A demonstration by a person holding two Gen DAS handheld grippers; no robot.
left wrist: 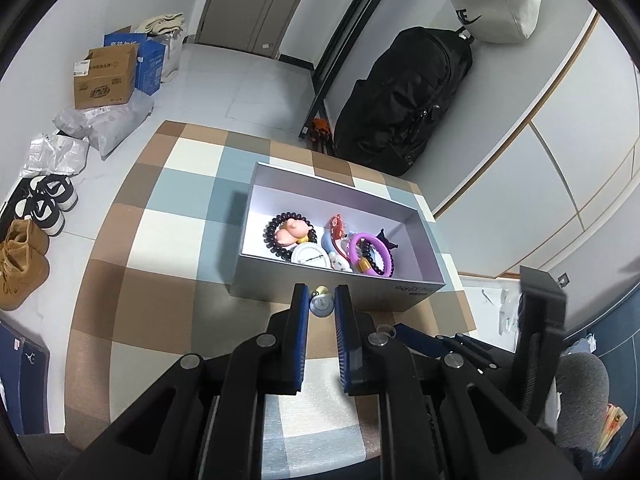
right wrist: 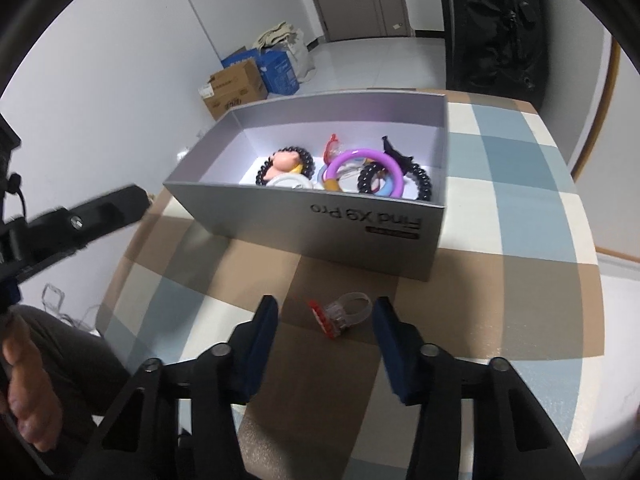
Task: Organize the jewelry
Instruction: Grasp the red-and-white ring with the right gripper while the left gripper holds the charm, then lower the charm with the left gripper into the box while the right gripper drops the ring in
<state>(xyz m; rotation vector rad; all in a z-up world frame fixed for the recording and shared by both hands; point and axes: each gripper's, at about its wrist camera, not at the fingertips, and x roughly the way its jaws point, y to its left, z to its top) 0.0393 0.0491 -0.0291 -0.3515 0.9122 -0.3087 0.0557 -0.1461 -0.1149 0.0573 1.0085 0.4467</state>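
— Where the grey box point(left wrist: 340, 292) sits mid-frame on the checked counter point(left wrist: 160, 308), what do the left tongs point(left wrist: 321, 300) hold?
— A small pale-blue charm point(left wrist: 321, 305), clamped, just before the box's near wall.
— And the right tongs point(right wrist: 326, 312)?
— Apart; a clear ring with red trim point(right wrist: 340, 312) lies on the counter between them, unpressed. Beaded bracelets point(right wrist: 286, 164) lie inside the box.

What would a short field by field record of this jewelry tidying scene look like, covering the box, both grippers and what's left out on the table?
box: open grey box on checkered table, holding bracelets and charms
left gripper: shut on small blue charm
right gripper: open around clear ring, pads not touching
left out: clear ring, on table before box
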